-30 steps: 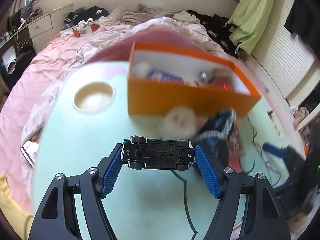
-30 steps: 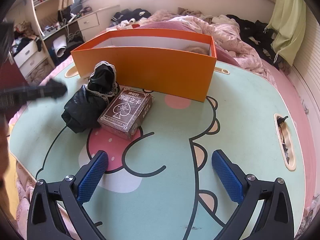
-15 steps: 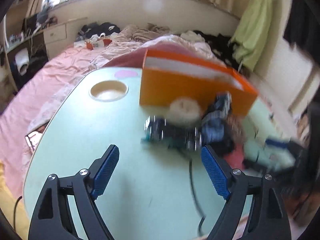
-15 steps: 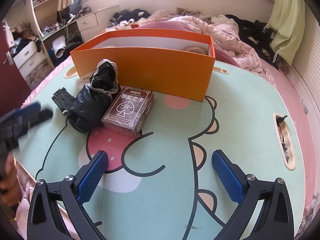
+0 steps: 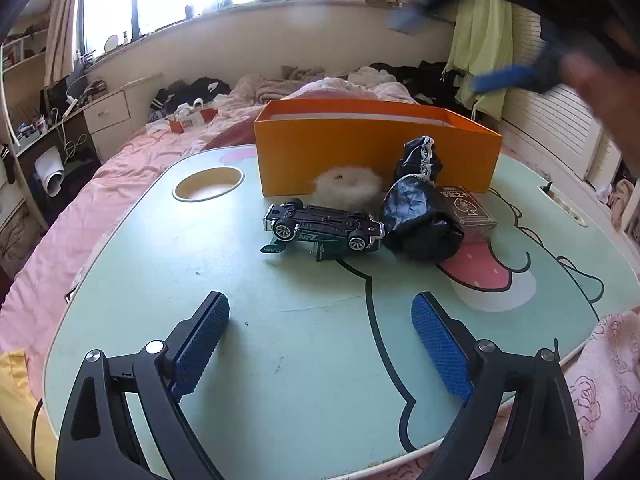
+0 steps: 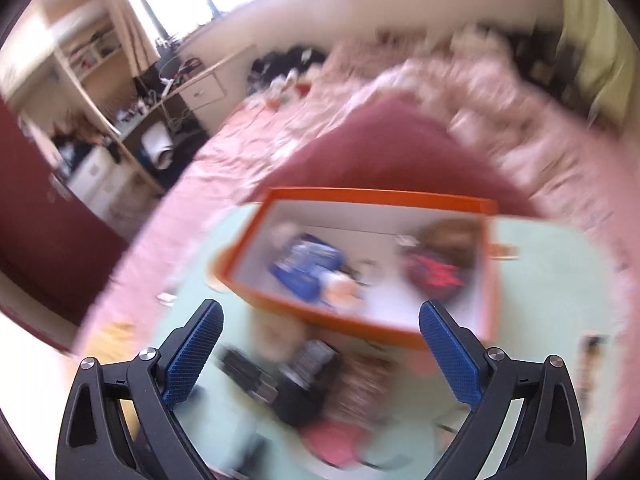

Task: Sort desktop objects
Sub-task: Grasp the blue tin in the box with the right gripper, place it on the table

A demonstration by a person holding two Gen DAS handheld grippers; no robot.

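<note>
Pale green table [image 5: 168, 300] beyond the left gripper [image 5: 320, 344], jaws opening, empty. Ahead lies the upturned toy car [image 5: 324, 228]: light, rigid, best pinched across its sides. Right gripper [image 6: 320, 356] closing slightly, empty.

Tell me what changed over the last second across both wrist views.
The left gripper let go of the toy car, which now lies upside down on the table before the orange box; its empty jaws are opening as it backs away. The right gripper, empty, jaws closing slightly, swung up over the box. The black bundle, card deck and box kept their places.
</note>
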